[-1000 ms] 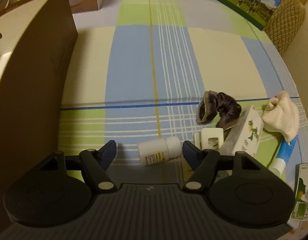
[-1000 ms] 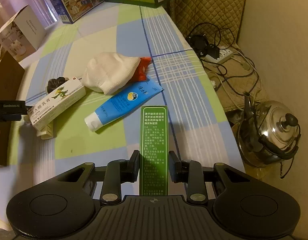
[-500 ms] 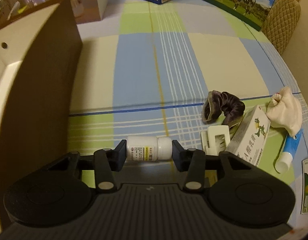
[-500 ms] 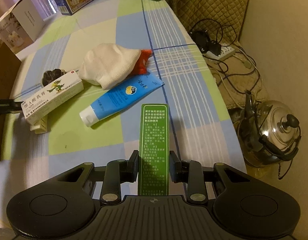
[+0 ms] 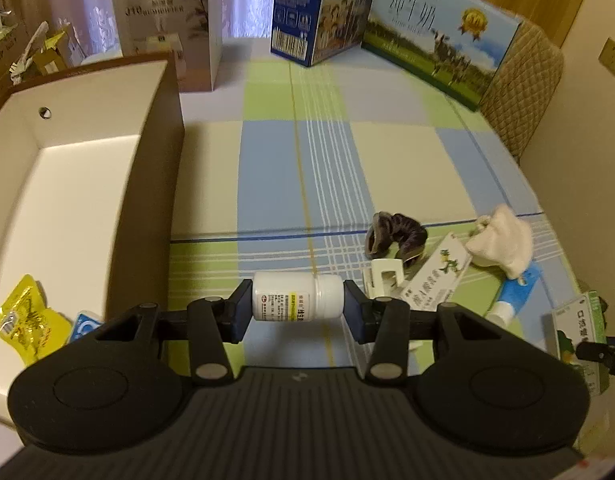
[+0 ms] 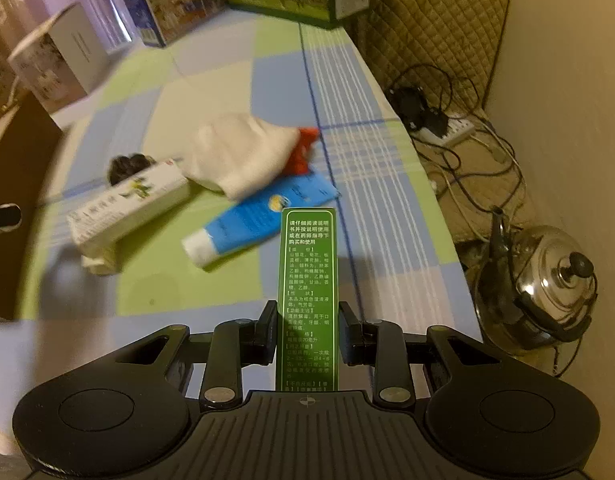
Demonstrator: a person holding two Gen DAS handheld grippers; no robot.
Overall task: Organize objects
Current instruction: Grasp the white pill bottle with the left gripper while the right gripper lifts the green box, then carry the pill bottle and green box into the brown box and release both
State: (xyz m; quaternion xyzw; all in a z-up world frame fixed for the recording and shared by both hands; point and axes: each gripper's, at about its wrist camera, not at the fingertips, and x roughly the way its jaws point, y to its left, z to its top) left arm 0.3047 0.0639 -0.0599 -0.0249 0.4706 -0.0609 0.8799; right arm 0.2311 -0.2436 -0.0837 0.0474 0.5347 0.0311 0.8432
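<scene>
My left gripper (image 5: 297, 306) is shut on a white pill bottle (image 5: 297, 296), held sideways above the checked tablecloth, just right of an open brown box (image 5: 155, 184) with a white inside. My right gripper (image 6: 307, 330) is shut on a green medicine carton (image 6: 308, 276), held above the table's right part; the carton also shows at the right edge of the left wrist view (image 5: 579, 332). On the cloth lie a white ointment carton (image 5: 435, 278), a blue tube (image 6: 259, 220), a white cloth (image 6: 243, 156), a dark scrunchie (image 5: 395, 236) and a white clip (image 5: 383, 280).
The brown box holds a yellow packet (image 5: 23, 316) and a blue-white item (image 5: 81, 326). Milk cartons (image 5: 439, 36) and a white box (image 5: 167, 28) stand at the table's far edge. Right of the table are cables (image 6: 447, 128) and a steel kettle (image 6: 547, 280) on the floor.
My left gripper closed on the pill bottle and lifted it, tilting up so the box's inside shows. My right gripper kept hold of the green carton and shifted a little.
</scene>
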